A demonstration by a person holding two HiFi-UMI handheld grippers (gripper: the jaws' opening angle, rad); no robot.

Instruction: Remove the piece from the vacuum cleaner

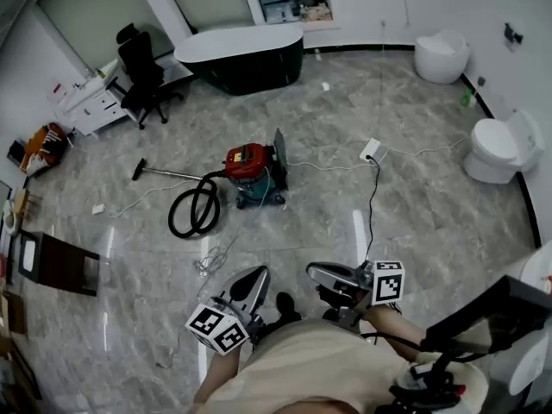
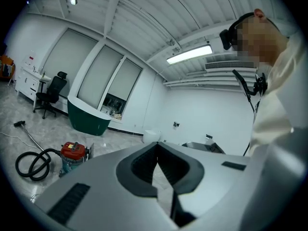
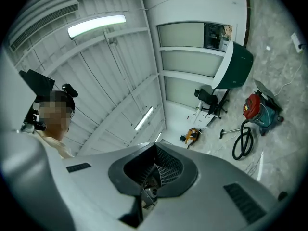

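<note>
The left gripper (image 2: 157,147) is holding its 2 jaws pressed together with nothing between them. The right gripper (image 3: 155,147) is doing the same, its dark cross-hatched pads meeting edge to edge inside a smooth grey plastic shell. In the head view both are hovering low in the frame, the left gripper (image 1: 255,276) just left of centre and the right gripper (image 1: 317,272) just right of it. The vacuum cleaner (image 1: 255,175) is sitting well apart from them, straight up the frame and a little left of centre, so the left gripper is looking marginally nearer. It is showing as a squat drum with a glossy red domed top and a teal body, resting on the polished grey marbled floor (image 1: 414,222). A black ribbed hose (image 1: 193,211) is curling in a loop off its left side. A thin rigid wand (image 1: 168,173) is running on toward the left edge, its long axis lying nearly across the frame and ending in a small dark nozzle (image 1: 138,170). Which part is the piece to come off is not showing clearly, though the hose-and-wand end is looking likeliest. Either way, both grippers are needing to close that gap first.
</note>
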